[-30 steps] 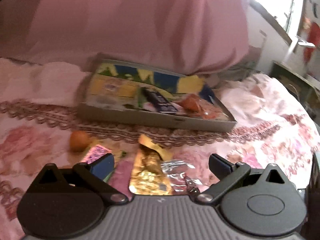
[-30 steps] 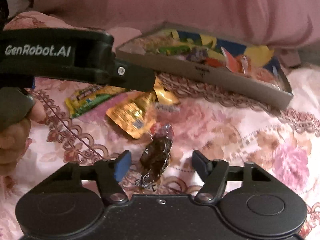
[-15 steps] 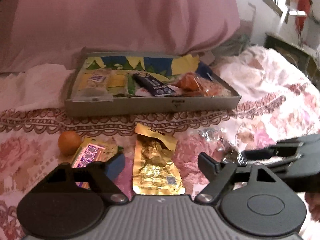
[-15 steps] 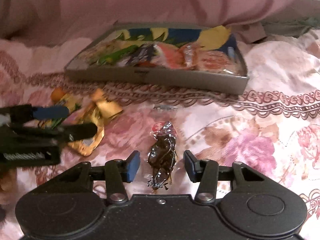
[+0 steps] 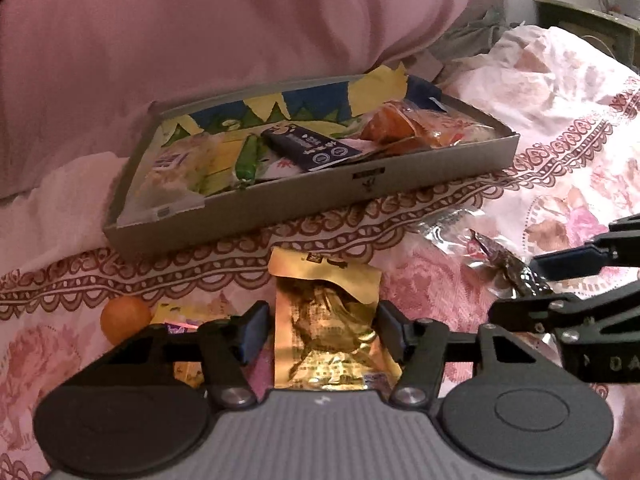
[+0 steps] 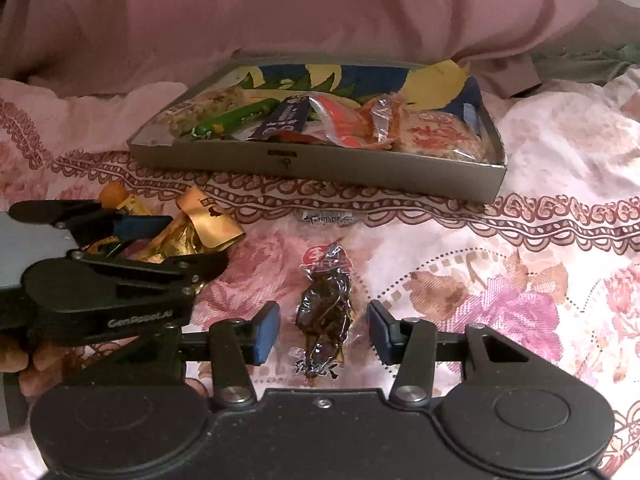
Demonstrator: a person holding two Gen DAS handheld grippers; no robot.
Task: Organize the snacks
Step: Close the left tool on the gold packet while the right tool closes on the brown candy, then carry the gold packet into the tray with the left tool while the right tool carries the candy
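Observation:
A grey cardboard tray (image 5: 304,200) (image 6: 360,172) holding several snacks lies on the floral bedspread in front of a pink pillow. A gold foil packet (image 5: 328,320) (image 6: 208,224) lies flat in front of the tray. My left gripper (image 5: 323,332) (image 6: 192,240) straddles it, jaws closing, with the pads right at the packet's edges and no visible squeeze. To the right lies a dark snack in a clear wrapper (image 6: 326,304) (image 5: 508,264). My right gripper (image 6: 323,330) (image 5: 520,288) stands half open around it, a small gap on each side.
A small orange (image 5: 124,318) (image 6: 112,194) and a yellow packet (image 5: 180,314) lie left of the gold packet. The pink pillow (image 5: 240,20) rises just behind the tray. A person's hand (image 6: 24,360) holds the left gripper. Furniture stands at the far right.
The left gripper came down and in over the gold packet, levelled out, and its jaws narrowed around it. The right gripper's jaws narrowed around the dark snack early on, then held still.

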